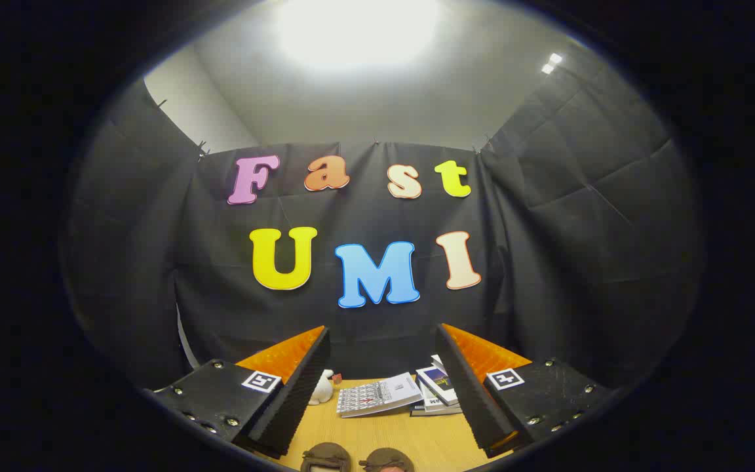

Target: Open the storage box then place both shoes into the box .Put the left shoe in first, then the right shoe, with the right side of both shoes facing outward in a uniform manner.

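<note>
**Tongs spread wide above the shoes**

The tongs (377, 393) stand released, gripping nothing. Nearest, between the fingers, two brown rounded shoe tops (358, 459) peek up on the pale wooden counter (390, 429). They are probably light and soft; a collar rim looks graspable. Beyond lie a small white figurine (320, 390) and stacked printed booklets (410, 393).

A light wooden surface (390, 436) carries two brown shoes (356, 459) side by side at its near edge. Farther back lie an open booklet (379, 395), a small stack of books (438, 388) just beside it, and a small white figurine (322, 389).
</note>
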Available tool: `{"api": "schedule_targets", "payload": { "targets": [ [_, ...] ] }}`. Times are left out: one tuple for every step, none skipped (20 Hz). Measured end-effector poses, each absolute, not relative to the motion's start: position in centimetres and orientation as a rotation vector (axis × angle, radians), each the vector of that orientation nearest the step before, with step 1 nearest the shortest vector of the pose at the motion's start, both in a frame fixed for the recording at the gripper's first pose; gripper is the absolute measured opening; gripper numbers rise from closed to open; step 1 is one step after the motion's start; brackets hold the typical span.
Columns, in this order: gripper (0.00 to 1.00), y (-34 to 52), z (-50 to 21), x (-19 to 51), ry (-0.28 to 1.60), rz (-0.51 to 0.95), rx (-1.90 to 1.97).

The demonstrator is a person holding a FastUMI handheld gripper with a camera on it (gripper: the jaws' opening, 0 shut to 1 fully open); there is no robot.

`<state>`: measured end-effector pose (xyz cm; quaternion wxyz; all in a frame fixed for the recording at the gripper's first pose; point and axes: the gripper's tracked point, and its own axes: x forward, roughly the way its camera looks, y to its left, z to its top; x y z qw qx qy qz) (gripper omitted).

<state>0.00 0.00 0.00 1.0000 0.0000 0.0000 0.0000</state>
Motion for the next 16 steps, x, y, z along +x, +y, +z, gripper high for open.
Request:
{"api": "schedule_targets", "payload": {
  "targets": [
    [0.99, 0.1, 0.2, 0.2, -0.007, -0.001, -0.005],
    [0.99, 0.2, 0.4, 0.4, -0.017, -0.002, -0.006],
    [0.99, 0.5, 0.5, 0.5, -0.025, 0.0, -0.005],
    [0.99, 0.7, 0.5, 0.5, -0.03, 0.005, -0.007],
    [0.98, 0.9, 0.3, 0.6, -0.031, 0.01, -0.012],
    [0.98, 1.0, 0.2, 0.7, -0.028, 0.017, -0.019],
    [0.98, 1.1, 0.1, 0.7, -0.025, 0.022, -0.029],
    [0.98, 1.1, 0.3, 0.7, -0.027, 0.023, -0.038],
    [0.98, 1.1, 0.4, 0.7, -0.03, 0.023, -0.04],
    [0.98, 1.2, 0.6, 0.7, -0.034, 0.025, -0.039],
    [0.98, 1.2, 0.6, 0.6, -0.036, 0.026, -0.035],
    [0.98, 1.4, 0.7, 0.5, -0.036, 0.03, -0.034],
    [0.98, 1.5, 0.5, 0.4, -0.035, 0.035, -0.036],
    [0.98, 1.7, 0.6, 0.3, -0.036, 0.038, -0.04],
    [0.98, 1.9, 0.5, 0.1, -0.04, 0.048, -0.042],
    [0.98, 2.5, 0.5, -0.2, -0.046, 0.071, -0.047]
  ]
}}
